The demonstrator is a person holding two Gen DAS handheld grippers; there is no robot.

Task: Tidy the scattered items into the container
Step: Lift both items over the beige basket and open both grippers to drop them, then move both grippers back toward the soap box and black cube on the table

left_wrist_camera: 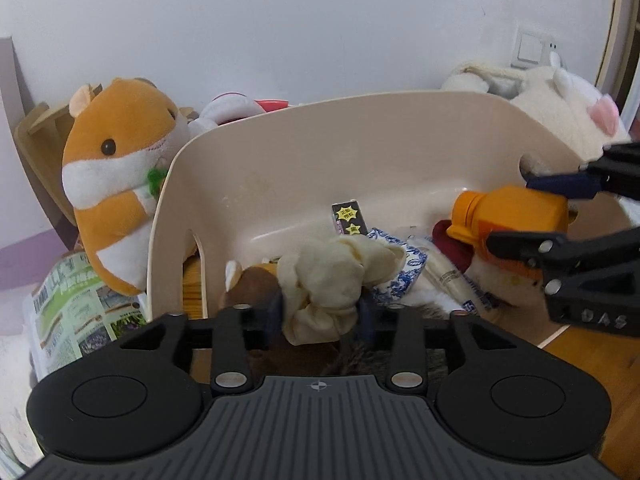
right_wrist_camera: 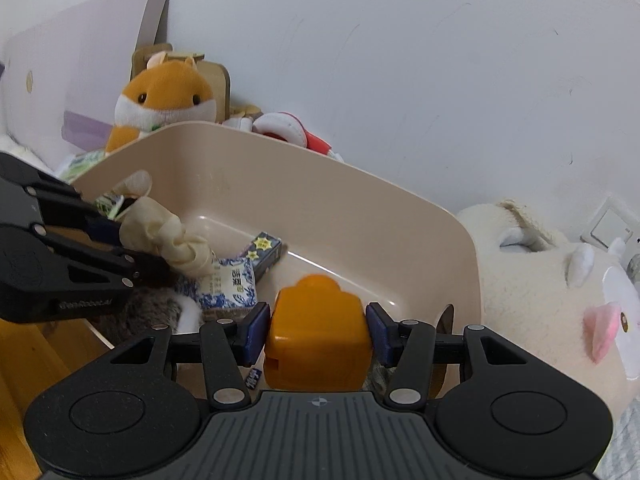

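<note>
A beige plastic bin (left_wrist_camera: 360,108) (right_wrist_camera: 320,172) stands against the wall. Inside lie a black box (left_wrist_camera: 347,216), a blue-and-white packet (left_wrist_camera: 404,280), a white tube (left_wrist_camera: 452,280) and a brown plush (left_wrist_camera: 256,288). My left gripper (left_wrist_camera: 320,314) (right_wrist_camera: 132,246) hovers over the bin's near left part. Its pads stand apart, and a cream crumpled cloth (left_wrist_camera: 340,276) (right_wrist_camera: 176,240) sits loosely between them. My right gripper (right_wrist_camera: 318,332) (left_wrist_camera: 532,212) is shut on an orange bottle (right_wrist_camera: 316,340) (left_wrist_camera: 516,208), held over the bin's right end with its cap pointing inward.
An orange-and-white hamster plush (left_wrist_camera: 116,176) (right_wrist_camera: 168,92) leans outside the bin's left end. A big white plush (left_wrist_camera: 560,116) (right_wrist_camera: 560,292) presses on its right end. A printed paper (left_wrist_camera: 72,300) lies at the left, red-and-white toys (right_wrist_camera: 288,128) behind. Wooden floor (left_wrist_camera: 592,352) shows in front.
</note>
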